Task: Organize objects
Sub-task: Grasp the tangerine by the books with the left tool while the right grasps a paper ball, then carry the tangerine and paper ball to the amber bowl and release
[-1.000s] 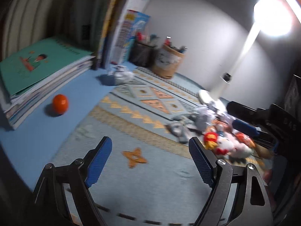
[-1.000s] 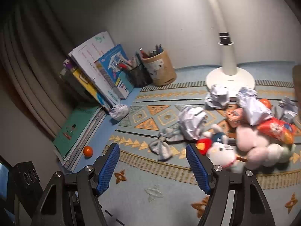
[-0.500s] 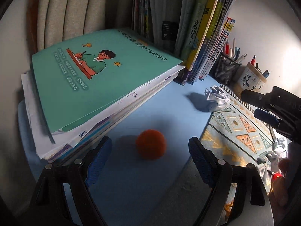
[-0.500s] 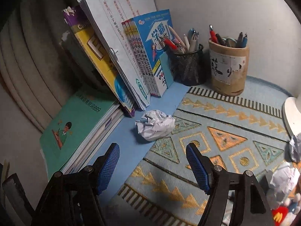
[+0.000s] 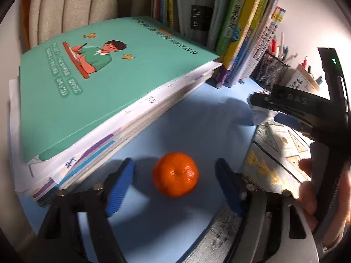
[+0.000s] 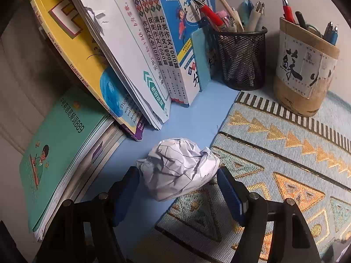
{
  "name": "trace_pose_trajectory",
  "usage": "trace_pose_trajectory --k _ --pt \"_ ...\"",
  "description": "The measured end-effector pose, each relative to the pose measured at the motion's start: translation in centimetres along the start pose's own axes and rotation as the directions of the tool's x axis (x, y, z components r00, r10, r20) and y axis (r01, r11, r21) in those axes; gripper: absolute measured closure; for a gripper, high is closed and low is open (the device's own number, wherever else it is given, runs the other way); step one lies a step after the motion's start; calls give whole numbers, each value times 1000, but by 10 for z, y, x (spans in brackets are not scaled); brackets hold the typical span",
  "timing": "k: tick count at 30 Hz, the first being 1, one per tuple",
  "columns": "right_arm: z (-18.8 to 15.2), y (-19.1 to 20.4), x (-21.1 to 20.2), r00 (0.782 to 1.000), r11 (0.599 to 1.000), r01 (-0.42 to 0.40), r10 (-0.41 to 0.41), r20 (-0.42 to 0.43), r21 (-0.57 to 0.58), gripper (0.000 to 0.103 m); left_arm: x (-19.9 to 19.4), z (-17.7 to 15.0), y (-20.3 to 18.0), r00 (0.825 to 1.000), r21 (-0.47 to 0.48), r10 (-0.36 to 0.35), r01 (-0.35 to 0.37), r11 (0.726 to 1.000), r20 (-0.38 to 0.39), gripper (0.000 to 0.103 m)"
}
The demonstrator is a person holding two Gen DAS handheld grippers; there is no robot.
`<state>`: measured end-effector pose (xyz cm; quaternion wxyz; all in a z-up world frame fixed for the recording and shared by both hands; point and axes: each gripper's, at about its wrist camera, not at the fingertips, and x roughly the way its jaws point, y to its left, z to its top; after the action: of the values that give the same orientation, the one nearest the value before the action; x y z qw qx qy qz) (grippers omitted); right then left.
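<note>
A small orange tangerine [image 5: 175, 174] lies on the blue desk surface, between the blue pads of my open left gripper [image 5: 174, 175], not touched. A crumpled white paper ball [image 6: 177, 168] lies at the edge of the patterned mat, between the pads of my open right gripper [image 6: 177, 182], with gaps on both sides. The right gripper's black body [image 5: 307, 114] shows at the right of the left wrist view, over the paper ball.
A stack of books with a teal cover [image 5: 98, 83] lies left of the tangerine. Upright books [image 6: 131, 43] lean behind the paper ball. A black mesh pen cup [image 6: 241, 57] and a tan pen holder [image 6: 305, 70] stand at the back. A patterned mat [image 6: 274, 153] covers the right.
Both grippers moved forward and down. The tangerine now sits between the left pads and the paper ball between the right pads. Both stay open.
</note>
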<state>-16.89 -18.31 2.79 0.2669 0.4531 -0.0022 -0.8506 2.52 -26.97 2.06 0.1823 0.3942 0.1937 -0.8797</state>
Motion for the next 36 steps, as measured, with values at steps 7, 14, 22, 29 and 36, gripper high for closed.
trace_pose_trajectory --k 7,14,22,29,36 --pt "-1 0 -6 998 997 59 -58 22 -43 48 -1 -1 -3 1000 18 -8 8 1000 1 70" --pt "-19 -20 -91 998 1000 7 -8 66 15 48 -62 -12 -27 989 70 -107 100 993 99 70" --pt "-109 -68 -261 978 995 38 -57 200 97 48 -146 -45 -104 950 198 -281 252 947 135 70" --pt "-194 -158 -384 914 948 250 -298 276 195 47 -181 -86 -209 892 358 -452 412 838 33 70" --pt "-246 -261 -488 817 831 331 -489 305 446 47 -207 -109 -330 793 476 -602 565 674 -89 70"
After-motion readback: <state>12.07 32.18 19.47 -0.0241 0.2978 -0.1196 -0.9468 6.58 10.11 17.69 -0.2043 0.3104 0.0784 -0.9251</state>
